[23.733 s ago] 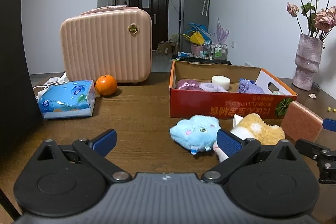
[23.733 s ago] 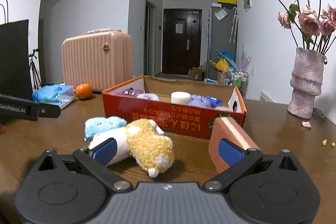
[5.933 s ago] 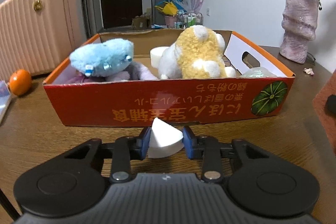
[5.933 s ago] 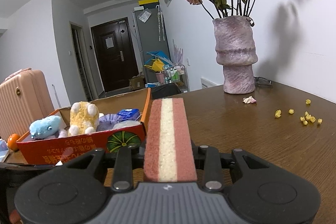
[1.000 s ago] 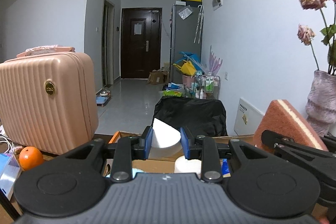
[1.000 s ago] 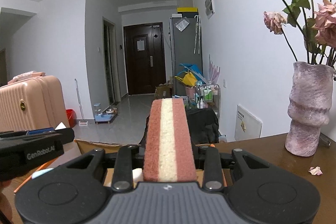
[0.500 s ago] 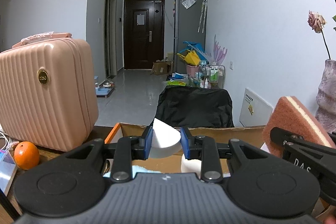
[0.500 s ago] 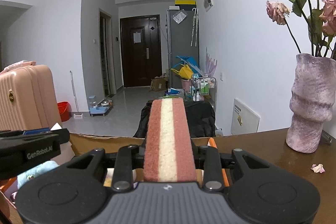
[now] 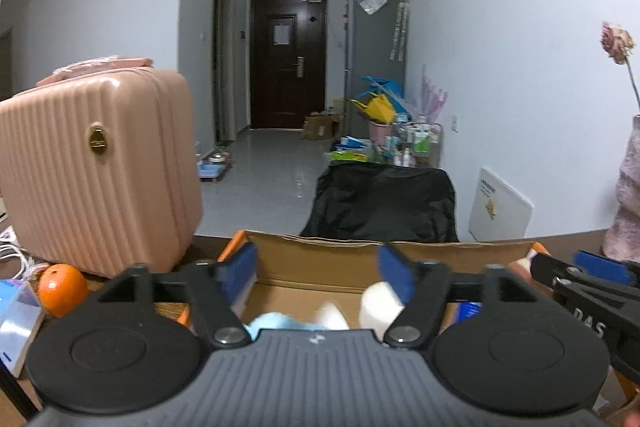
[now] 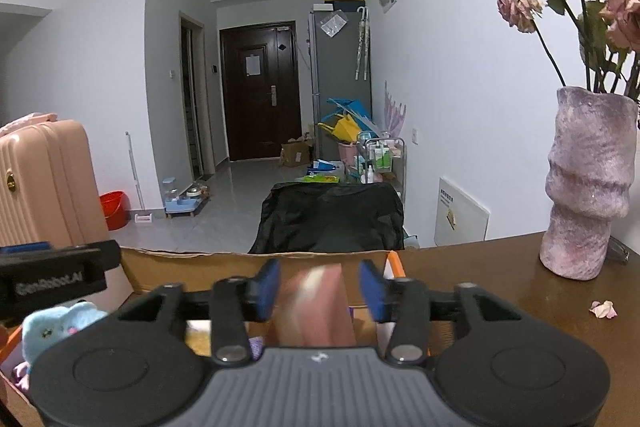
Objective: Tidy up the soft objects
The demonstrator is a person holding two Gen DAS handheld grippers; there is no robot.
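Hovering over the cardboard box (image 9: 360,261), we see our left gripper (image 9: 318,269) with its jaws opening, nothing pressed between the blue pads; a blurred white sponge piece (image 9: 332,315) shows below them inside the box, beside the blue plush toy (image 9: 280,322) and a white roll (image 9: 378,305). Our right gripper (image 10: 319,289) has its jaws opening too, and the blurred pink-and-cream scouring sponge (image 10: 316,307) sits between the pads, clear of both, over the box. A pink suitcase (image 9: 96,167) stands to the left with an orange (image 9: 63,289) at its foot.
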